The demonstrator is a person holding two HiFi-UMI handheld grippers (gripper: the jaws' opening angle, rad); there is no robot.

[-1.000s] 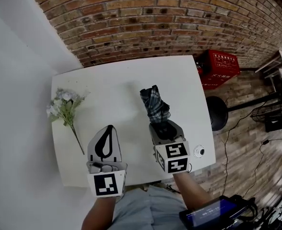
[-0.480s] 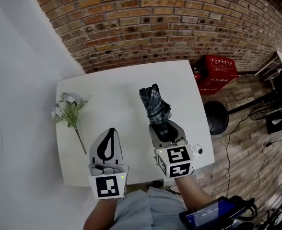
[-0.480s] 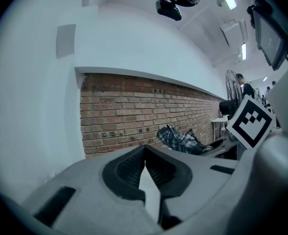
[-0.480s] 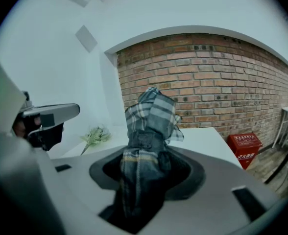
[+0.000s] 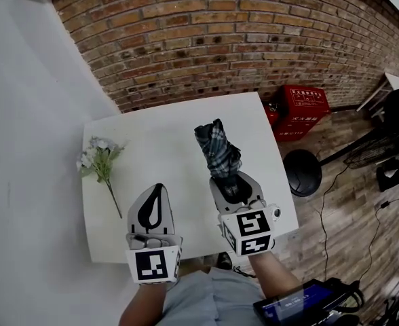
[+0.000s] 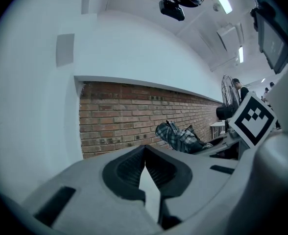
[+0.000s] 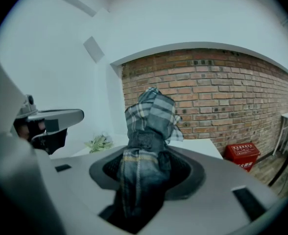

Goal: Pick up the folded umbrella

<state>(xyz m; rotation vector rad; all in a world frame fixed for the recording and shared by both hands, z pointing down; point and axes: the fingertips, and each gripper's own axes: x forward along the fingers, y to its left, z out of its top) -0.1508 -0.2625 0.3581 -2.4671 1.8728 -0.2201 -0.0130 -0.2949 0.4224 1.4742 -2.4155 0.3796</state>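
- Right gripper (image 5: 232, 180) (image 7: 148, 160): lower centre-right of the head view. Its jaws stand part-way apart and are clamped on the umbrella's lower end. A sleeveless forearm (image 5: 275, 272) runs from it to the bottom edge.
- Folded umbrella (image 5: 218, 151) (image 7: 151, 116) (image 6: 178, 136): dark blue-grey plaid fabric, bundled and strapped. It is in the middle of the head view, over the table's centre, raised off the tabletop. Its free end juts past the jaws toward the top of the frame. In the right gripper view it fills the centre, rising from between the dark ribbed pads (image 7: 185, 173). In the left gripper view it shows at centre-right, against the bricks.
- Left gripper (image 5: 157, 187) (image 6: 145, 148): lower centre-left of the head view, over the table's near edge. Jaw tips pressed together, nothing between them.
- White rectangular table (image 5: 165, 134) (image 7: 198, 146): centre of the head view.
- Bunch of pale flowers with green stems (image 5: 99, 158) (image 7: 100, 142): lying flat near the table's left edge, well apart from both grippers.
- Red-brown brick wall (image 5: 220, 32) (image 6: 114, 116) (image 7: 217, 92): across the top of the head view.
- Red plastic crate (image 5: 302, 106) (image 7: 242, 155): on the wooden floor, upper right of the table, by the wall.
- Round black stool (image 5: 301, 172): on the floor just right of the table.
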